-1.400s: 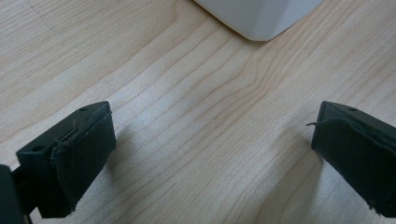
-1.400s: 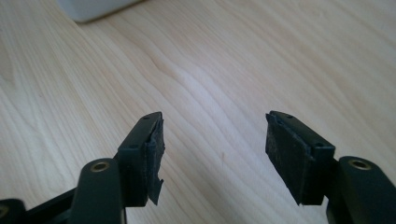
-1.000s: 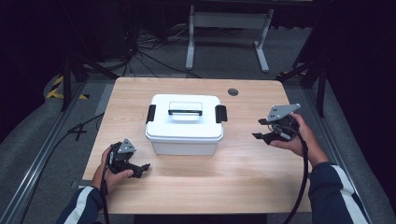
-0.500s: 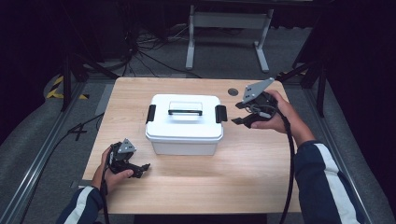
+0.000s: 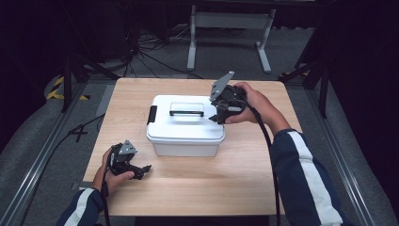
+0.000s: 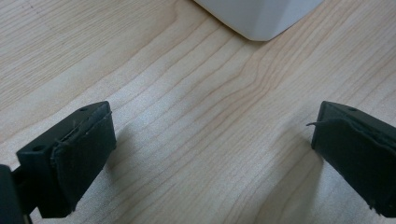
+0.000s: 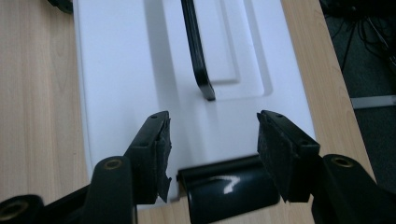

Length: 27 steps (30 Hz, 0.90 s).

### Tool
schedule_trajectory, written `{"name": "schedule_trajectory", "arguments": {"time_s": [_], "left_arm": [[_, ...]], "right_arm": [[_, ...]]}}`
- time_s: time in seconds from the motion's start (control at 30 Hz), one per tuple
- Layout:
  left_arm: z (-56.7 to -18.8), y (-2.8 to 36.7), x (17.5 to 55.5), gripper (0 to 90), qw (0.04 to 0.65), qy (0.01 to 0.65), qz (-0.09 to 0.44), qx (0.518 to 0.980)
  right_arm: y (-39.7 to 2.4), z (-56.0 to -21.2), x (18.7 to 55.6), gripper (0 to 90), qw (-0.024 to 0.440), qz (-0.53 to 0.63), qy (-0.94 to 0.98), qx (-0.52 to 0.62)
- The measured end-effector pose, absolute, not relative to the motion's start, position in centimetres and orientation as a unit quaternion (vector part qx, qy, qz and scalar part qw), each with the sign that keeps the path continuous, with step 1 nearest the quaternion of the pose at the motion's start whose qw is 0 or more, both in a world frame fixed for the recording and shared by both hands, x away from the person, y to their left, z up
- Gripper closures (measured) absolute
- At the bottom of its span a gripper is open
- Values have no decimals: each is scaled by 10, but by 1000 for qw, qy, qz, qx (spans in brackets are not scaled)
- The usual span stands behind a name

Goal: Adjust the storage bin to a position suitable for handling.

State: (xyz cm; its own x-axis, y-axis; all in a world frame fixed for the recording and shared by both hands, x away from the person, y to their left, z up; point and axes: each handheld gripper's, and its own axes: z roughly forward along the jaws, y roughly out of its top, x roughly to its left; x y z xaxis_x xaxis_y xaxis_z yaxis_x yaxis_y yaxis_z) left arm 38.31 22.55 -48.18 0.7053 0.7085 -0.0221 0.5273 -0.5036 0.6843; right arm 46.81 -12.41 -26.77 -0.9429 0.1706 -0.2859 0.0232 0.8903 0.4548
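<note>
Right gripper [image 5: 220,112] poised at the right end of a white lidded storage box [image 5: 185,126]; left gripper [image 5: 136,170] low on the wooden table [image 5: 197,188].

The box sits near the middle of the table, with a black carry handle [image 5: 187,112] lying flat in a recess on its lid and a black latch [image 5: 152,114] on its left end. In the right gripper view, that gripper's jaws stand apart on either side of the box's right-end black latch [image 7: 229,187], with nothing between them. In the left gripper view, the jaws are spread wide over bare wood, and a corner of the box [image 6: 261,16] lies just ahead.
</note>
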Motion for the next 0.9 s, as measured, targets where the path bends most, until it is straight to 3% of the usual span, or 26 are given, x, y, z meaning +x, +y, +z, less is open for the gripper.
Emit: {"name": "schedule_trajectory", "arguments": {"time_s": [0.43, 0.83, 0.9], "left_arm": [[-482, 226, 383, 3, 344, 360, 132, 857], [-482, 226, 384, 2, 344, 357, 134, 858], [-482, 226, 384, 2, 344, 358, 134, 858]], "right_arm": [[-73, -274, 476, 568, 159, 209, 965, 23], [-54, -279, 472, 837, 181, 201, 963, -10], [-54, -279, 473, 844, 182, 201, 962, -13]]}}
